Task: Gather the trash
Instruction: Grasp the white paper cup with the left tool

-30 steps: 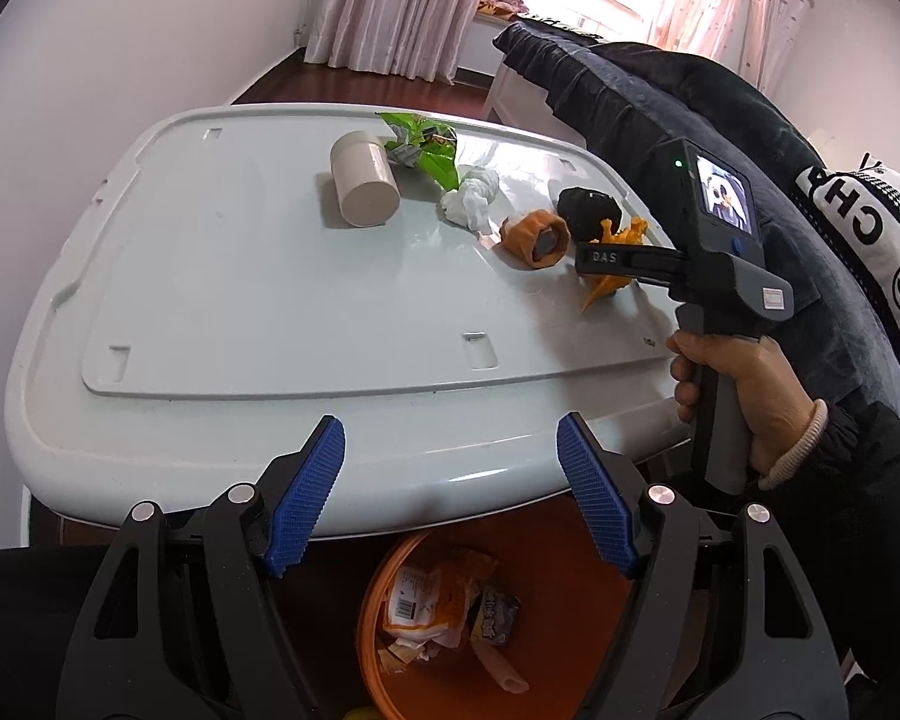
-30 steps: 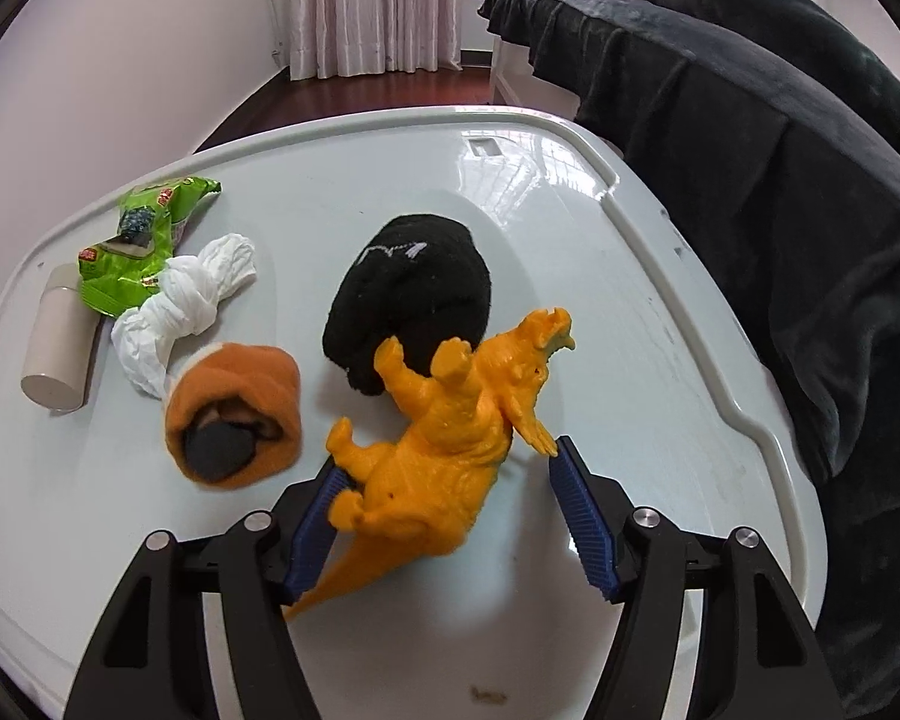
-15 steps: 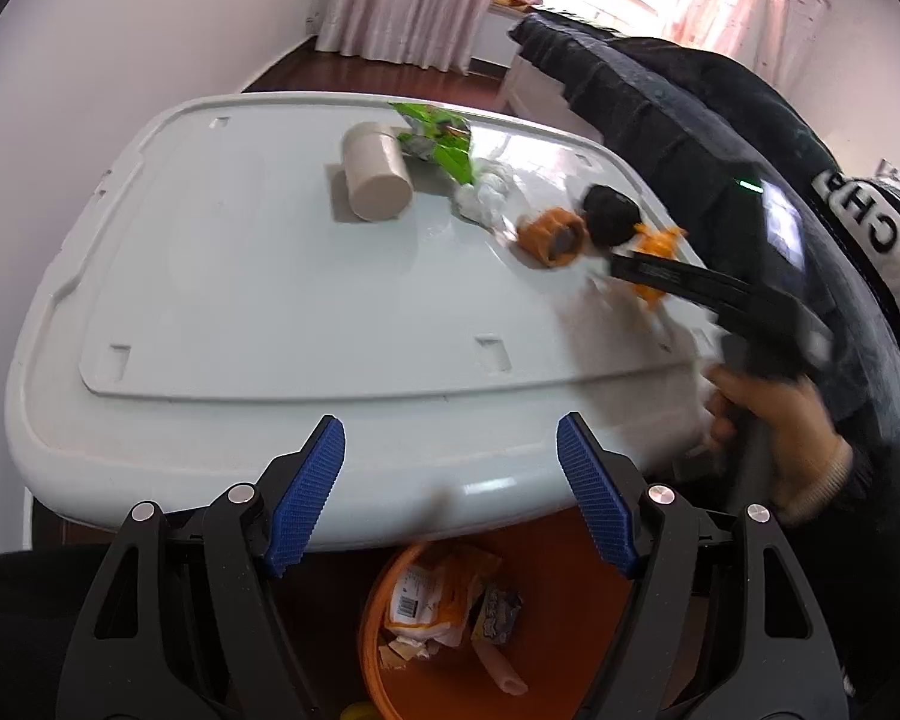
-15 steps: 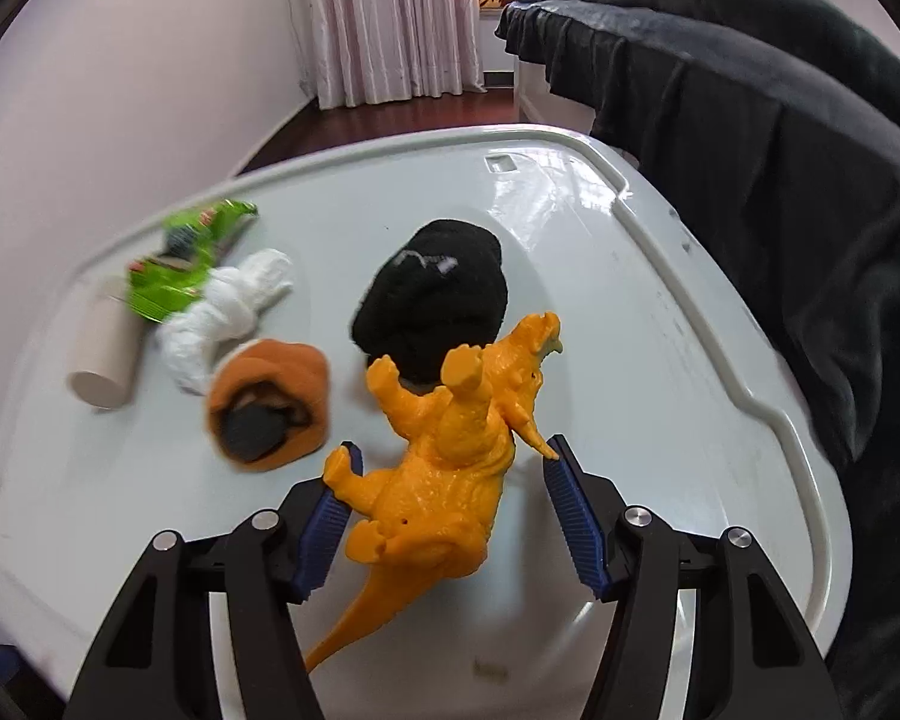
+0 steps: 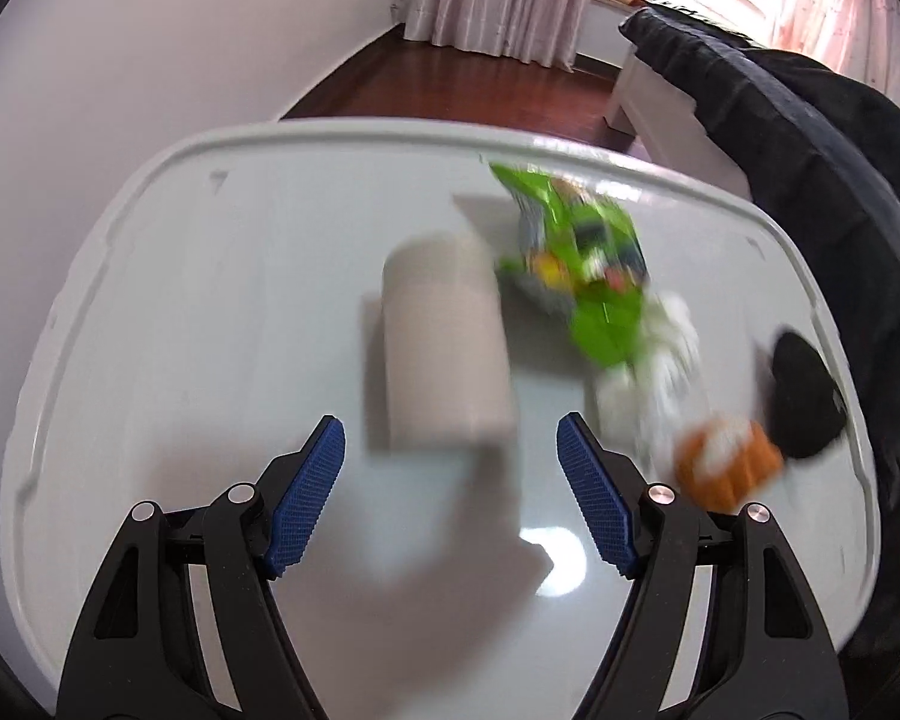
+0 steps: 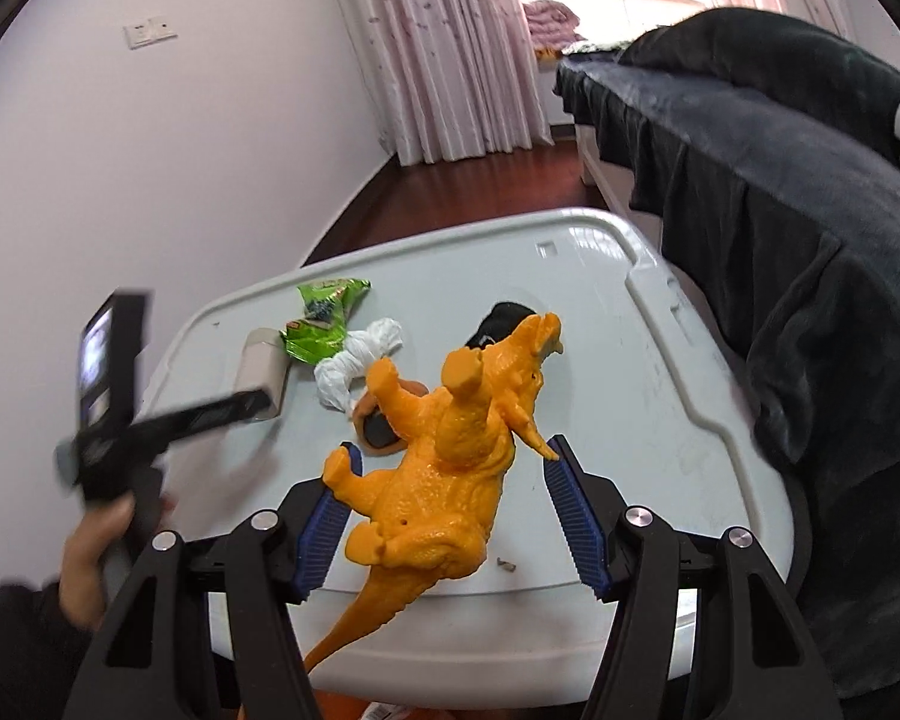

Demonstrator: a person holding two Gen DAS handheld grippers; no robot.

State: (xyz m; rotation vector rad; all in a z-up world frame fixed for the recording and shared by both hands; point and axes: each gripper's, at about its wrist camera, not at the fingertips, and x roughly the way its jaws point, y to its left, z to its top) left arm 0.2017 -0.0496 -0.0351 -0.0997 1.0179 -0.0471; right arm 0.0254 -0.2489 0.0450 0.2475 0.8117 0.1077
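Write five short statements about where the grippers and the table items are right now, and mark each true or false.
1. The left gripper is open, lined up with the paper roll. True.
2. The right gripper has an orange dinosaur toy between its fingers. True.
3. The green snack wrapper lies at the table's near edge. False: it lies toward the far side, beside the roll.
4. The roll stands upright. False: it lies on its side.
5. The white crumpled tissue lies beside the wrapper. True.
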